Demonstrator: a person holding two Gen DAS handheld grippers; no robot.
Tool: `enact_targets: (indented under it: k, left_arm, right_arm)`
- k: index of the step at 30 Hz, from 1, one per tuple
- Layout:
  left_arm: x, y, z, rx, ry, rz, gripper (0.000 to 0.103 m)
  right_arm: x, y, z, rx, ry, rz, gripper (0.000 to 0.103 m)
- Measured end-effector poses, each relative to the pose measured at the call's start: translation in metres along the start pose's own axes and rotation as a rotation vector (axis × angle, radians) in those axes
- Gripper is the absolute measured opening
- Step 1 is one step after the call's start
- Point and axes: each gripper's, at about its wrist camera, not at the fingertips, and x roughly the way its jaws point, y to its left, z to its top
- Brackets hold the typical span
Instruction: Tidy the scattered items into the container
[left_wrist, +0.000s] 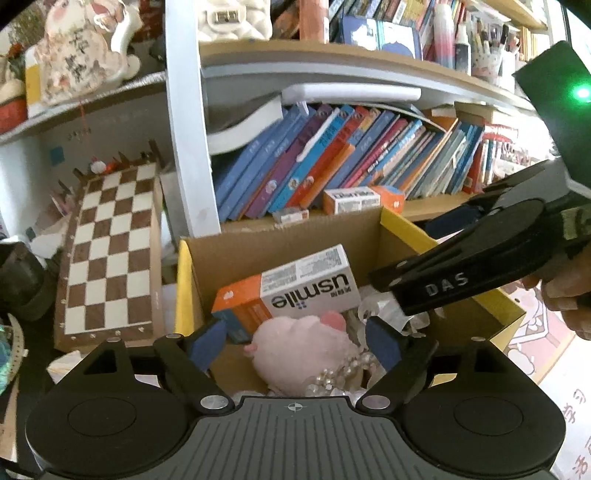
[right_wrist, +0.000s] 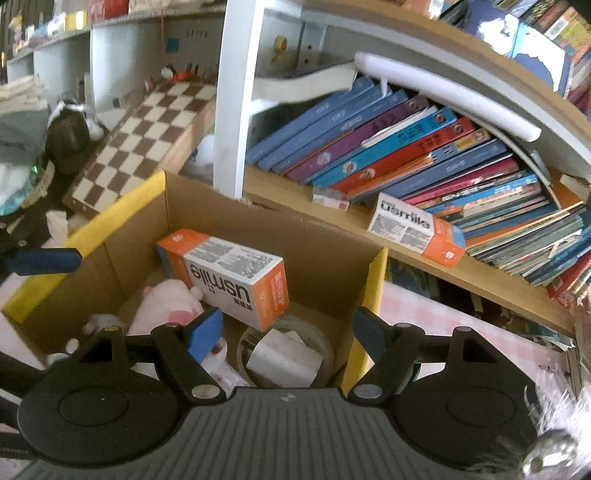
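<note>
A cardboard box (left_wrist: 280, 236) (right_wrist: 258, 229) with yellow flaps stands before the bookshelf. Inside lie an orange-and-white usmile carton (left_wrist: 295, 291) (right_wrist: 229, 277), a pink plush toy (left_wrist: 303, 350) (right_wrist: 166, 302), a clear bead string (left_wrist: 340, 373) and a tape roll (right_wrist: 288, 347) with white paper in it. My left gripper (left_wrist: 295, 343) hangs open over the plush, nothing between its blue pads. My right gripper (right_wrist: 284, 332) is open above the box's right part, empty; in the left wrist view its body (left_wrist: 461, 273) reaches in from the right. A second usmile carton (right_wrist: 417, 229) (left_wrist: 362, 199) lies on the shelf.
A chessboard (left_wrist: 110, 251) (right_wrist: 147, 133) leans left of the box beside a white shelf post (left_wrist: 188, 140) (right_wrist: 232, 92). Slanted books (left_wrist: 332, 158) (right_wrist: 424, 158) fill the shelf behind. A pink checked cloth (right_wrist: 461, 325) lies right of the box. A dark cap (right_wrist: 68, 136) sits far left.
</note>
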Motion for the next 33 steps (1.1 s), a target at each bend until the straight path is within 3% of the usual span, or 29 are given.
enact_targets:
  k: [8,18,25,33]
  left_arm:
    - [-0.034,-0.005,0.005,0.002,-0.053,0.031,0.09]
    - [-0.065,-0.02,-0.01,-0.01,-0.048,0.024,0.094]
    - [-0.087,-0.031,-0.021,-0.018,-0.043,0.019,0.095]
    - [-0.091,-0.048,-0.049,-0.002,0.041,0.01,0.095]
  right_arm:
    - [-0.046,-0.006,-0.007,0.056,-0.069,-0.011,0.077]
    - [-0.093,-0.011,-0.034,0.126,-0.116,-0.027,0.078]
    - [-0.112,-0.012,-0.069,0.185,-0.102,-0.042,0.078]
    - [-0.122,-0.006,-0.116,0.242,-0.037,-0.062,0.079]
